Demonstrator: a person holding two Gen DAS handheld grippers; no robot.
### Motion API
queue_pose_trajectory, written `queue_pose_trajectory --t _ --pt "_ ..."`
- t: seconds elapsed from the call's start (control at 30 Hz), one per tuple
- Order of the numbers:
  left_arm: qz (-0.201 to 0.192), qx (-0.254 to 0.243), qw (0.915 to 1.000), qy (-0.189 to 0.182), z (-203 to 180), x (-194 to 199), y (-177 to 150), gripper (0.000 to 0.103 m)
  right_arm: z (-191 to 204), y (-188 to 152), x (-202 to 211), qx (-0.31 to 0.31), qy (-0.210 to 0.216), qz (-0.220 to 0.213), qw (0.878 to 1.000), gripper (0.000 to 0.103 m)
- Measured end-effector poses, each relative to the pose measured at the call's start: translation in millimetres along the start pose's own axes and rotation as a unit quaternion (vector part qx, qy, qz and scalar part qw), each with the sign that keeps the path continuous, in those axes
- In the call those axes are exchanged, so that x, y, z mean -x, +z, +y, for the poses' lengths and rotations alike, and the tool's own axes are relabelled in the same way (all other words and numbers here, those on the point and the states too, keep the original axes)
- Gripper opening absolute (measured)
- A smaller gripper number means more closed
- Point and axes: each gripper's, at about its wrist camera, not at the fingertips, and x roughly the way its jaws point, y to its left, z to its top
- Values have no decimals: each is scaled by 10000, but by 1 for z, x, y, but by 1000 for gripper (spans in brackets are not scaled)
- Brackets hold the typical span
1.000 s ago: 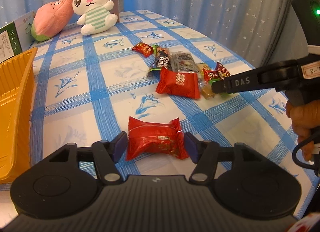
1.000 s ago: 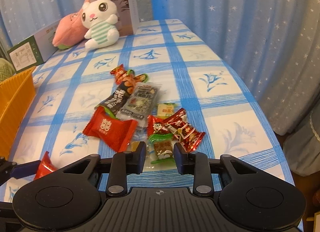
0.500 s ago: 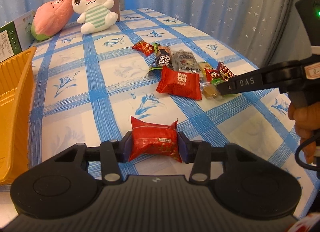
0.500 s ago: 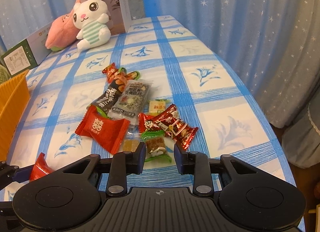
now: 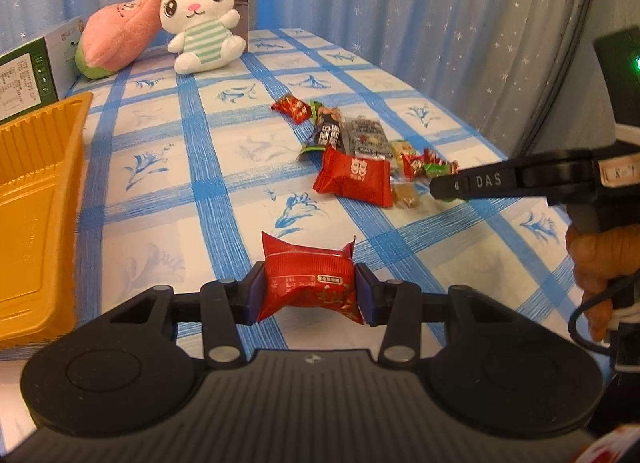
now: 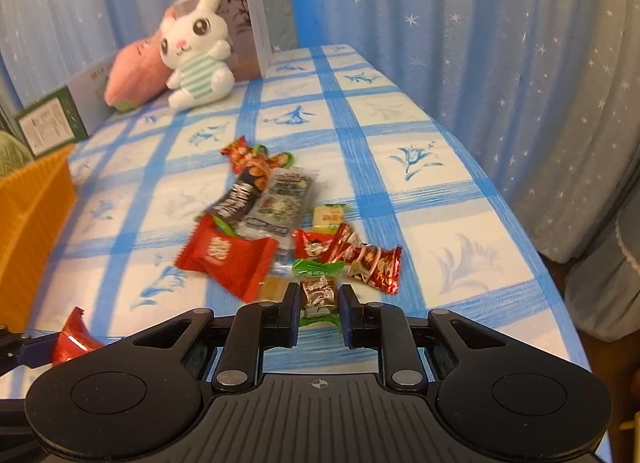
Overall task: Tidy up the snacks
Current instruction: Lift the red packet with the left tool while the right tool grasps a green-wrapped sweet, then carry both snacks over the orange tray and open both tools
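Left tongs [image 5: 307, 295] pinch a red packet [image 5: 308, 283] (right tongs [image 6: 319, 313] closed on a green-wrapped candy [image 6: 318, 289]).

Left wrist: low, near table [image 5: 224, 199] — faces curtain.
Right wrist: same — rightward.
Shared: snacks [image 5: 352, 175], bunny [image 6: 196, 51].

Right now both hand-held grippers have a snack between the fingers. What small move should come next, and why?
Probably carry the red snack packet left toward the orange tray. The left hand-held gripper is already clamped on it, and the tray lies open beside it. The right hand-held gripper has just closed on the green-wrapped candy, so it could follow.
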Motion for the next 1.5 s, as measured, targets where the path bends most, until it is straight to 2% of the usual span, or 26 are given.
queue_pose_trajectory --t 0.13,0.27,0.53,0.73,0.9,1.07,1.23,1.5 --pt "-134 124 9998 47 9 21 4 42 13 -1 21 -75 204 -155 9996 20" --pt "-267 271 9990 254 30 47 8 42 37 -2 41 -186 579 -175 9980 20" --pt "-446 609 9923 986 100 98 8 42 126 18 55 233 1388 -307 9896 20" --pt "-418 885 9851 1412 156 119 5 42 196 25 44 710 1818 -172 9806 20" --pt "-343 1086 9828 1454 190 117 5 42 234 21 22 970 1880 59 9773 20" --pt "-264 1201 9822 1422 208 106 1 43 248 17 5 1029 1861 257 9768 20" --pt "-143 1275 9814 1429 216 100 -3 58 257 16 -3 1109 1825 333 9764 20" --pt "-199 1290 9804 1475 222 108 -8 59 262 18 -6 1123 1840 358 9758 21"
